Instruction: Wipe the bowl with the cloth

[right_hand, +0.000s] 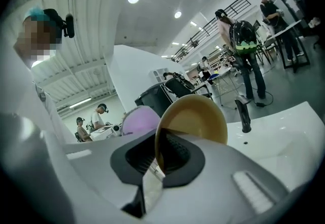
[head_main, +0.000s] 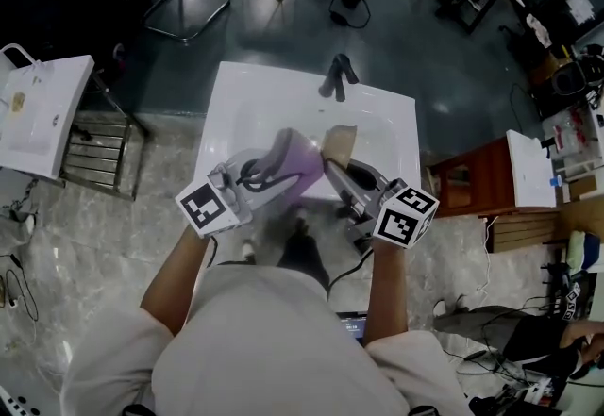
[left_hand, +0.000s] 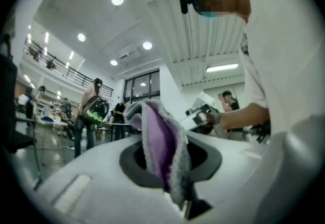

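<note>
Overhead, the left gripper [head_main: 269, 176] and right gripper [head_main: 344, 180] are hovering close together above the white sink [head_main: 387, 122]. Open basin is lying all round them and the faucet [head_main: 337, 76] is standing behind. The purple cloth [head_main: 294, 162] and tan bowl [head_main: 340, 142] are showing blurred.

From the left gripper view, level fingers [left_hand: 130, 162] are clenching the cloth, its lower end hidden.

From the right gripper view, fingers [right_hand: 133, 162] are pinching the bowl's rim, pointing slightly downward.
</note>
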A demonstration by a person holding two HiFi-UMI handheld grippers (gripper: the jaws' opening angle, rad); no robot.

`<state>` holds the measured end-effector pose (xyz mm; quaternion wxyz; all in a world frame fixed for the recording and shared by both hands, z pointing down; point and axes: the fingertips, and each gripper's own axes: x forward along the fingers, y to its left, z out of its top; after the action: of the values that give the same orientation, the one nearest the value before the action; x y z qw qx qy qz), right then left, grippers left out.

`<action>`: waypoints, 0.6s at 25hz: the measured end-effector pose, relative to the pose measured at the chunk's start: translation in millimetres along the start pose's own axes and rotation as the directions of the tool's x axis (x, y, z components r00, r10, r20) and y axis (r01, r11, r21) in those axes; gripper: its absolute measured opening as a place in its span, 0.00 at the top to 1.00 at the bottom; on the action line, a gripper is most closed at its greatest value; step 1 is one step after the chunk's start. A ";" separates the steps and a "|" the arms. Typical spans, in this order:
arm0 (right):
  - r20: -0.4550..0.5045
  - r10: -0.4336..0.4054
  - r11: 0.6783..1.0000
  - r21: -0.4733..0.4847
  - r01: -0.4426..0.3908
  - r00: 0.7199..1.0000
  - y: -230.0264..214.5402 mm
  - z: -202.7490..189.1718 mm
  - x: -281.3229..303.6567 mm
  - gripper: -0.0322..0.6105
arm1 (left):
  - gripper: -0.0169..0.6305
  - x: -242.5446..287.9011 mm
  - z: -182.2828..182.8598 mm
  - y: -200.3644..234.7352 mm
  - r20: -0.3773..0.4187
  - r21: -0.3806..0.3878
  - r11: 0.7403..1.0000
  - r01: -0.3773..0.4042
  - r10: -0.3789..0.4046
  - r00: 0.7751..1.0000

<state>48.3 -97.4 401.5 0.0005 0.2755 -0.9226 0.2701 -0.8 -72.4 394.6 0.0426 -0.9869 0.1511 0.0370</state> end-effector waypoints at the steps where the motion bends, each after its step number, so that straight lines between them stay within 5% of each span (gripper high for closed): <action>1: -0.003 -0.001 1.000 0.005 0.001 1.000 -0.4 -3.1 -0.1 0.93 | 0.87 0.7 -0.9 8.0 -0.039 0.057 0.997 -0.050 0.052 0.998; 6: -0.021 0.028 1.000 0.008 -0.028 0.999 9.4 -13.1 9.3 0.93 | 0.87 4.8 -19.7 36.2 -0.193 0.290 0.936 -0.200 0.262 0.945; 15: -0.046 0.072 0.996 -0.048 -0.074 0.996 35.6 -1.7 13.1 0.92 | 0.87 16.0 -43.4 32.5 -0.292 0.335 0.935 -0.115 0.219 0.931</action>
<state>18.8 -78.1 387.2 0.0180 0.2353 -0.9382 0.2532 7.3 -112.2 433.9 0.1695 -0.9434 0.2445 -0.1466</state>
